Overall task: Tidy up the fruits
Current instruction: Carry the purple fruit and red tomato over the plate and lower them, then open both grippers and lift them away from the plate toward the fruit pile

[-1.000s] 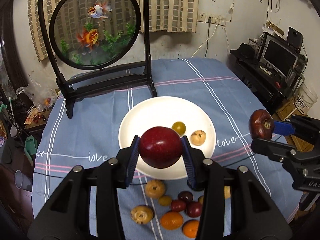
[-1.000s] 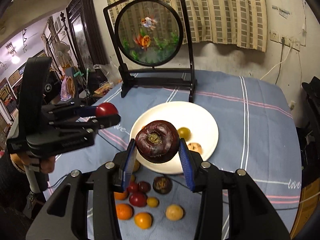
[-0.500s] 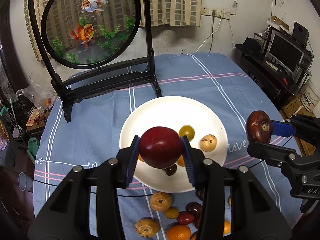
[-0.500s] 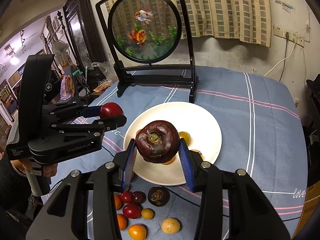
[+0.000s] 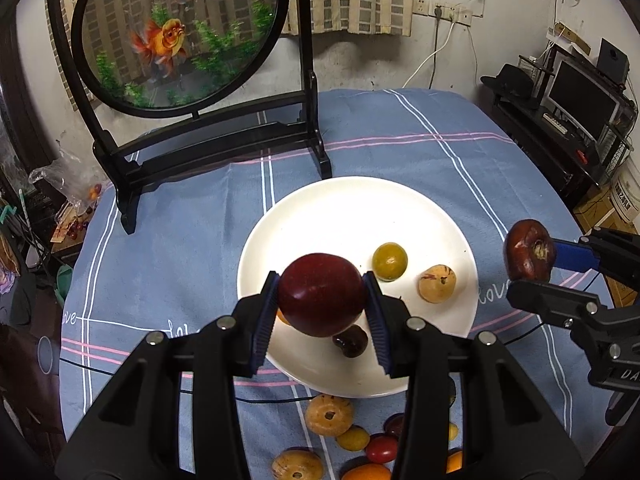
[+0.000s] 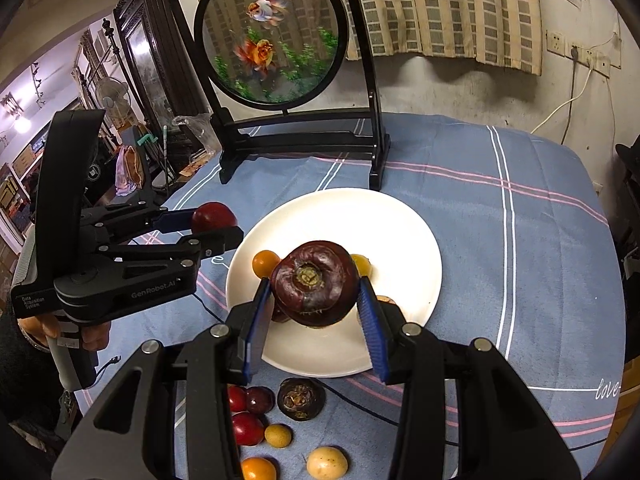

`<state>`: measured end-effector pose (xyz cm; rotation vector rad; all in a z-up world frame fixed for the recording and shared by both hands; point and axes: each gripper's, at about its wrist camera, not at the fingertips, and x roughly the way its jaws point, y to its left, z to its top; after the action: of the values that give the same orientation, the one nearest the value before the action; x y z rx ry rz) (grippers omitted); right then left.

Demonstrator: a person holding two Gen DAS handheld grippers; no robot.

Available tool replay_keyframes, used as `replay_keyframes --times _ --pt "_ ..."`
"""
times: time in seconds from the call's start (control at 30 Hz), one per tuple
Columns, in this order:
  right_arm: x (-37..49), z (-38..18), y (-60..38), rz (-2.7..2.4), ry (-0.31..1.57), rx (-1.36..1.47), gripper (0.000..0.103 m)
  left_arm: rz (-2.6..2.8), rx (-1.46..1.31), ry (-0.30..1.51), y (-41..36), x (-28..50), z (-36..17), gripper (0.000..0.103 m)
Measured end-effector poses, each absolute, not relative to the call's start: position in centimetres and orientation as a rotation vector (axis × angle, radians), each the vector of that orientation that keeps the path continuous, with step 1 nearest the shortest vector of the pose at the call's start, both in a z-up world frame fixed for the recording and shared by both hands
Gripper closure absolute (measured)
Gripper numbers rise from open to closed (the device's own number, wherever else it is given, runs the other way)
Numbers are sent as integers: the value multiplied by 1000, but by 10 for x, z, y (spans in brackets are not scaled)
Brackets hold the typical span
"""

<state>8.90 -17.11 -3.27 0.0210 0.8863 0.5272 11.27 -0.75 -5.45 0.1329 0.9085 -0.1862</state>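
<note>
Between the blue pads of the left tongs (image 5: 322,296) sits a smooth red plum (image 5: 322,294), and since a second ago it has come forward and lower: it now hangs over the near half of the white plate (image 5: 352,208), where before it hung only at the plate's near rim. The right tongs (image 6: 314,286) have made the same advance with a dark mangosteen (image 6: 314,280), stem end up, which now covers the plate's middle in the right wrist view. I judge both fruits are about to be set down, so this pair is close to sorted.

Both tongs are narrowly parted and clamped on their fruit, the pads pressed to its two sides; neither fruit touches the plate as far as I can tell.

Just beyond the left tongs lie a yellow-green fruit (image 5: 390,261) and a tan spotted fruit (image 5: 437,283) on the plate, with a small dark fruit (image 5: 350,341) under the plum. Behind and below both tongs, a scatter of loose fruits (image 6: 260,424) waits on the striped cloth of the table (image 6: 520,240). Past the plate stands a round goldfish screen (image 5: 176,32).
</note>
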Motion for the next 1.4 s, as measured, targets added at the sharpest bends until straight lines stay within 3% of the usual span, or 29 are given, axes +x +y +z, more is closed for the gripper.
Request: replay_keyframes --times 1.27,1.33,1.4 --pt "185 -93 -142 554 1022 -14 59 -145 194 1013 -14 181 -119 59" --pt "186 -94 -136 535 1021 -49 49 -142 198 1005 -14 180 -119 49" --pt "187 -92 -138 513 1006 -49 41 -141 185 999 -13 180 -116 46"
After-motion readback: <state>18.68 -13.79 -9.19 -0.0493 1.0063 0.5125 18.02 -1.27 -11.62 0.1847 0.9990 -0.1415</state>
